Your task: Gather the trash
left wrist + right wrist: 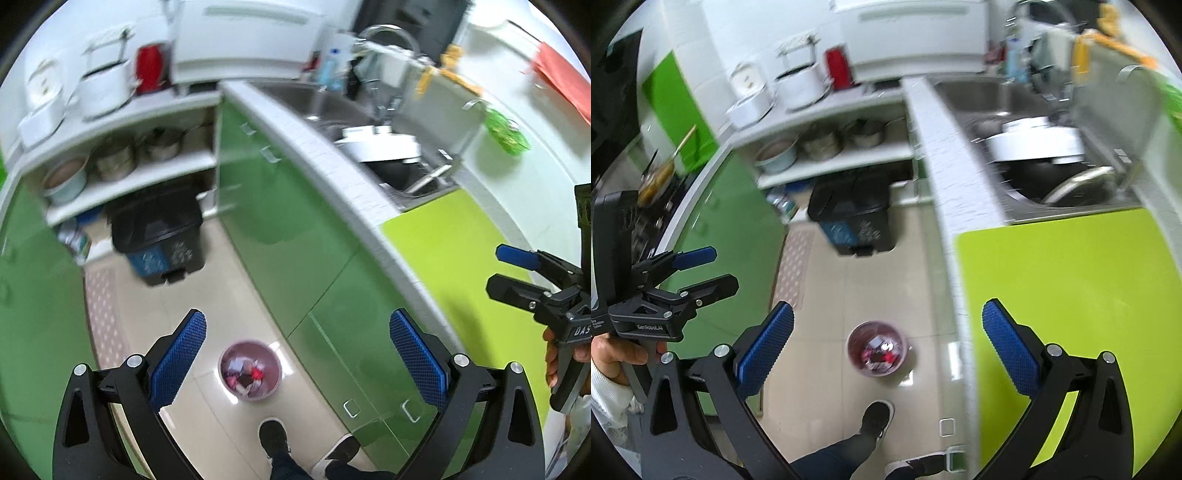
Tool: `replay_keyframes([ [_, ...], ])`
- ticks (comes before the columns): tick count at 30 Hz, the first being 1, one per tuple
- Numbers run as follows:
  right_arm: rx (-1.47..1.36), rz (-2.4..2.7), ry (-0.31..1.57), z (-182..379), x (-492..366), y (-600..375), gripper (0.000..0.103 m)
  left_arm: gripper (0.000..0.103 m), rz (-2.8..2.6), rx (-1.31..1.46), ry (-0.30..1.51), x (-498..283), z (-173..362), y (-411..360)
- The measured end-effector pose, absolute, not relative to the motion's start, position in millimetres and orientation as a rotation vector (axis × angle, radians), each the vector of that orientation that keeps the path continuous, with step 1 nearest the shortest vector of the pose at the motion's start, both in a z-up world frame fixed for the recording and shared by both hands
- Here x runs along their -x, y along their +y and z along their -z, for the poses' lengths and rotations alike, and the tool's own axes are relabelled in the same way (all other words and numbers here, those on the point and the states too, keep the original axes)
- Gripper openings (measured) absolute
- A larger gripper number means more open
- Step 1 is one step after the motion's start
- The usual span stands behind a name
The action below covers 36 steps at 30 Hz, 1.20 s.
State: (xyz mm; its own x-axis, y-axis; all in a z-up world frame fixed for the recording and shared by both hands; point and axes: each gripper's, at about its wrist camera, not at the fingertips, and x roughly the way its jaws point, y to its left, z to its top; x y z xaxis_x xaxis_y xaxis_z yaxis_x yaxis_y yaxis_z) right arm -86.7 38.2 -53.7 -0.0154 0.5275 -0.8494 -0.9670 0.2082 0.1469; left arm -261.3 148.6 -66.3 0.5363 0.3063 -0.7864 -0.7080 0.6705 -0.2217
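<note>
A small pink trash bin [250,370] stands on the tiled floor, holding red and white scraps; it also shows in the right wrist view [878,349]. My left gripper [297,354] is open and empty, held high above the floor over the bin. My right gripper [888,349] is open and empty, at about the same height, half over the lime-green board [1071,295]. The right gripper shows at the right edge of the left wrist view [517,269], and the left gripper shows at the left of the right wrist view [701,269].
A black and blue pedal bin [159,240] stands by the shelves with pots [114,158]. Green cabinets [280,221] run under a white counter edge [332,158]. The sink [388,147] holds dishes. My shoes [275,439] are on the floor near the pink bin.
</note>
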Motion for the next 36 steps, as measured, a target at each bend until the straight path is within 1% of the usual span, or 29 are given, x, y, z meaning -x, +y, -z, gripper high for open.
replay_keyframes([
  [8, 0.476, -1.118, 0.912, 11, 24, -47, 0.100, 0.096, -0.493, 0.459, 0.783, 191, 33, 110],
  [19, 0.366, -0.872, 0.878, -8, -44, -153, 0.100, 0.096, -0.287, 0.325, 0.807, 94, 13, 52],
  [25, 0.343, -0.800, 0.875, -12, -72, -182, 0.100, 0.096, -0.202, 0.269, 0.824, 55, 8, 25],
  [36, 0.327, -0.773, 0.888, 0, -102, -190, 0.100, 0.096, -0.134, 0.208, 0.866, 2, 17, 5],
])
